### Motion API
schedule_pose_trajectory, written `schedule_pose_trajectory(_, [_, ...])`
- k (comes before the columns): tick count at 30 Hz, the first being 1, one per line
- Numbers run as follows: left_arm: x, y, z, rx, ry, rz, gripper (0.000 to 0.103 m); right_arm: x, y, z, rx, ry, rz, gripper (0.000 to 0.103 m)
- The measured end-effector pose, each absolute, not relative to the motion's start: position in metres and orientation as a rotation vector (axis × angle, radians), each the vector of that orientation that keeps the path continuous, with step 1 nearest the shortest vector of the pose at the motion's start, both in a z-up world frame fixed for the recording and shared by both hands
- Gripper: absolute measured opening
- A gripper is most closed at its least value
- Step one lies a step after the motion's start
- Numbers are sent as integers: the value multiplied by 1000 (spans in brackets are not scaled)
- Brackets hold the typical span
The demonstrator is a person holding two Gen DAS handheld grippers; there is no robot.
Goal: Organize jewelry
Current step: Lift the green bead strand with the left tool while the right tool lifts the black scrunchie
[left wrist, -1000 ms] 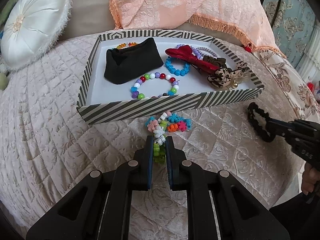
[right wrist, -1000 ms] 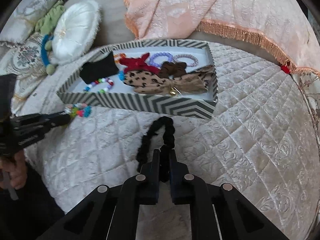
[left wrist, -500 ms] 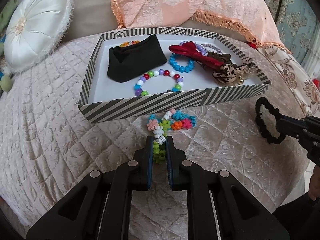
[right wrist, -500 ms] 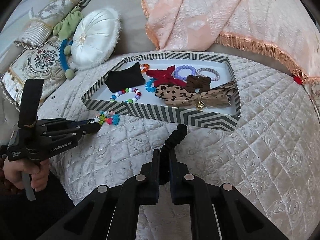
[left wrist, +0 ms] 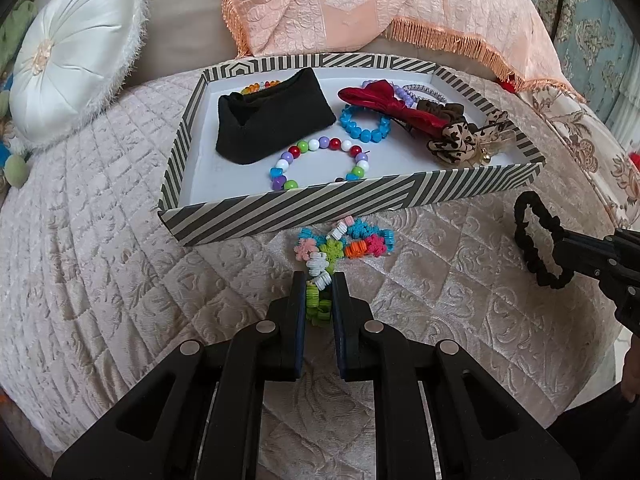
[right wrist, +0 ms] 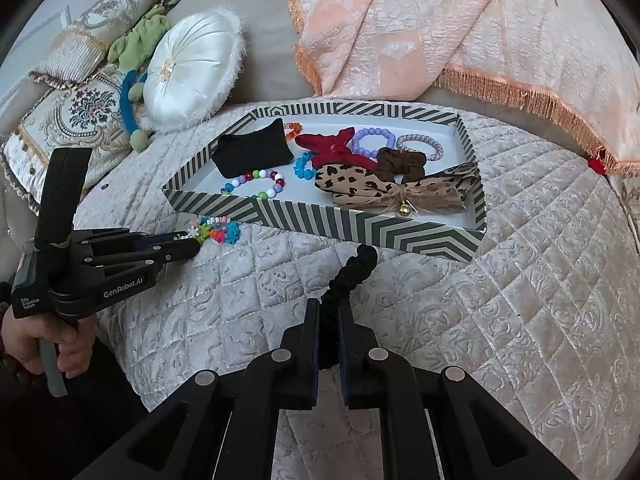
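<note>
A striped tray (left wrist: pixel 320 208) (right wrist: pixel 360 228) on the quilted bed holds a black pouch (left wrist: pixel 272 120), bead bracelets (left wrist: pixel 320 164), a red bow (left wrist: pixel 384 104) and a leopard bow (right wrist: pixel 384 188). My left gripper (left wrist: pixel 319 286) is shut on a multicoloured flower bracelet (left wrist: pixel 344 244) and holds it just in front of the tray's near wall; it also shows in the right wrist view (right wrist: pixel 216 232). My right gripper (right wrist: pixel 329 312) is shut on a black scrunchie (right wrist: pixel 352 272), held before the tray's right corner; the scrunchie also shows in the left wrist view (left wrist: pixel 536 236).
A white round cushion (left wrist: pixel 72 64) lies at the back left. A peach fringed blanket (left wrist: pixel 380 4) drapes behind the tray. Patterned pillows (right wrist: pixel 72 120) and a green-blue soft toy (right wrist: pixel 132 80) lie far left. The bed's edge drops off close in front.
Both grippers have risen and drawn nearer to the tray with their items. The black scrunchie now hangs edge-on from the right gripper.
</note>
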State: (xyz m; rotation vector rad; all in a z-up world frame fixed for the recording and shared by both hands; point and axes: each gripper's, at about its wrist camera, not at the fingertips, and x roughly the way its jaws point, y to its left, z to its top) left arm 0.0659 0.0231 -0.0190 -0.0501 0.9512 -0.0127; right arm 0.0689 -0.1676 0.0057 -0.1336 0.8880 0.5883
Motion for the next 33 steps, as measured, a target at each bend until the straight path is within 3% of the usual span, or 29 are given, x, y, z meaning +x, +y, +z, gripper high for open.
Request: schedule_pose_trajectory(33, [65, 25, -18, -44, 953, -10, 11, 69, -167, 4, -154, 885, 569, 7])
